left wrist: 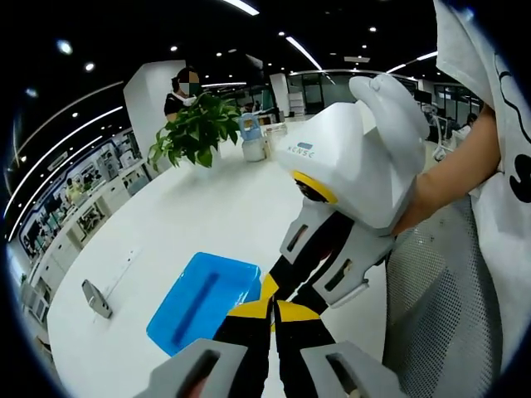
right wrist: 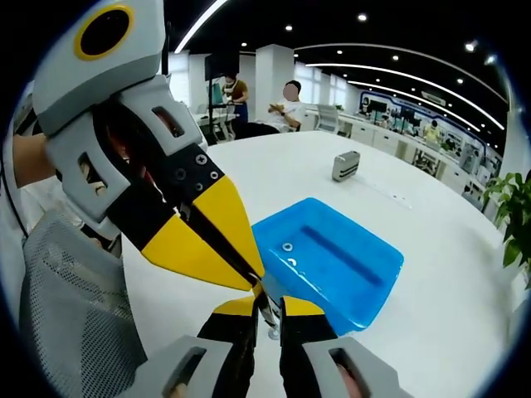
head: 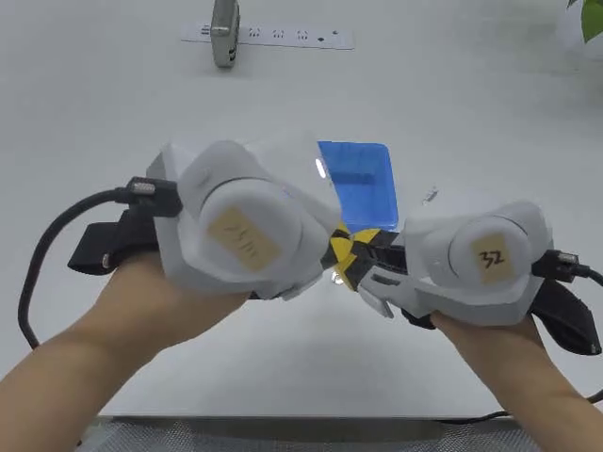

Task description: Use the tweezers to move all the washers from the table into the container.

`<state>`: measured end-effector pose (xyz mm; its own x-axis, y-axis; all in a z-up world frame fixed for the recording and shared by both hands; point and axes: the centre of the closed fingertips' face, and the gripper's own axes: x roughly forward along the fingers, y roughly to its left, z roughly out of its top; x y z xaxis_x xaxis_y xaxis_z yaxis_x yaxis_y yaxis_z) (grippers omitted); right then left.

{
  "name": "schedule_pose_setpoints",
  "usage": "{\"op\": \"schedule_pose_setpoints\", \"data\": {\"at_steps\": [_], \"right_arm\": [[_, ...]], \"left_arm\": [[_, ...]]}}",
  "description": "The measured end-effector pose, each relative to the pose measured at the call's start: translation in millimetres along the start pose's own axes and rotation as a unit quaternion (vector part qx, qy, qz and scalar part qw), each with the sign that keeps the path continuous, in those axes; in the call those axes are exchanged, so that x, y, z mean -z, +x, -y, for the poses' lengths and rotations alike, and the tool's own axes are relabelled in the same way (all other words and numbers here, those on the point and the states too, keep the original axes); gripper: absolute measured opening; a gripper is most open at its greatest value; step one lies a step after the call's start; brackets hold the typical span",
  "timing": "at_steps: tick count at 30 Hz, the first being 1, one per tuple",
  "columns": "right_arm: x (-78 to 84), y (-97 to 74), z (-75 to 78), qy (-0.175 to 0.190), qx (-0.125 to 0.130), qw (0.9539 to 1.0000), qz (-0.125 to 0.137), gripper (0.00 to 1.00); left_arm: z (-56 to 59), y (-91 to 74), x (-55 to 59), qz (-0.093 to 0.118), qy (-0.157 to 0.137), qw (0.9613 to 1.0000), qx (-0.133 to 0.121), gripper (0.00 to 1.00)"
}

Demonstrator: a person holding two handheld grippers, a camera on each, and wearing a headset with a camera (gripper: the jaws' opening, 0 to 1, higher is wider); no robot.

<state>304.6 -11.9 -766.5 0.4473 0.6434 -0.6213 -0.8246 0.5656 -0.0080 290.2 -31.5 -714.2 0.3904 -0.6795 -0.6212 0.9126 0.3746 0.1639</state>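
My two grippers meet tip to tip above the white table, just in front of the blue container (head: 363, 184). The left gripper (head: 336, 250) comes from the left, the right gripper (head: 356, 256) from the right. In the right gripper view a thin metal sliver, the tweezers (right wrist: 267, 319), sits between my right gripper's (right wrist: 267, 308) shut yellow tips. It runs up into the left gripper's (right wrist: 253, 282) shut jaws. Two small washers (right wrist: 287, 246) lie in the blue container (right wrist: 348, 274). In the left gripper view its own tips (left wrist: 272, 313) touch the right gripper's tips (left wrist: 270, 288) beside the container (left wrist: 199, 303).
A white power strip (head: 268, 36) and a grey metal block (head: 224, 33) lie at the table's far side. A potted plant (left wrist: 195, 128) stands past the container. The table's near edge (head: 311, 414) runs under my hands, with a mesh chair (left wrist: 431, 307) behind.
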Motion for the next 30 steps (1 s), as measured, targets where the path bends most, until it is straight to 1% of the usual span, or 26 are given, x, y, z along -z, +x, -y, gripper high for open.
{"op": "schedule_pose_setpoints", "data": {"at_steps": [4,5,6,12,16,18,22,26,28,30], "right_arm": [[4.4,3.3,-0.9,0.002,-0.002,1.0,-0.004,0.06],[5.2,3.4,-0.9,0.002,-0.001,1.0,-0.004,0.06],[4.0,3.0,-0.5,0.001,0.0,1.0,-0.001,0.06],[4.3,3.6,-0.2,0.009,-0.005,0.9999,0.001,0.06],[4.8,3.8,-1.1,0.0,-0.005,1.0,0.002,0.05],[5.6,3.4,-1.8,-0.008,-0.003,1.0,0.003,0.04],[6.2,2.5,-0.1,-0.006,0.001,1.0,0.007,0.03],[6.9,1.0,1.1,-0.01,0.007,0.9999,0.003,0.03],[6.2,0.7,-0.4,-0.011,0.006,0.9999,0.003,0.03],[3.9,-0.6,-0.8,-0.017,0.011,0.9998,0.005,0.03]], "left_arm": [[1.4,2.3,4.5,-0.007,0.002,1.0,0.003,0.0],[1.7,2.6,3.9,-0.005,0.004,1.0,0.003,0.0],[1.1,1.3,5.0,-0.007,0.001,1.0,0.001,0.0],[0.1,0.8,4.8,-0.005,-0.005,1.0,0.004,0.0],[0.5,0.8,4.7,-0.004,-0.003,1.0,0.005,0.0],[1.1,1.2,4.4,-0.004,-0.005,1.0,0.006,0.0],[2.7,3.3,2.2,-0.003,-0.004,1.0,0.006,0.0],[4.4,6.1,-0.5,-0.006,0.006,0.9999,0.008,0.0],[5.3,6.5,-1.8,-0.006,0.009,0.9999,0.009,0.0],[5.4,5.3,-3.4,-0.008,0.016,0.9998,0.008,0.0]]}}
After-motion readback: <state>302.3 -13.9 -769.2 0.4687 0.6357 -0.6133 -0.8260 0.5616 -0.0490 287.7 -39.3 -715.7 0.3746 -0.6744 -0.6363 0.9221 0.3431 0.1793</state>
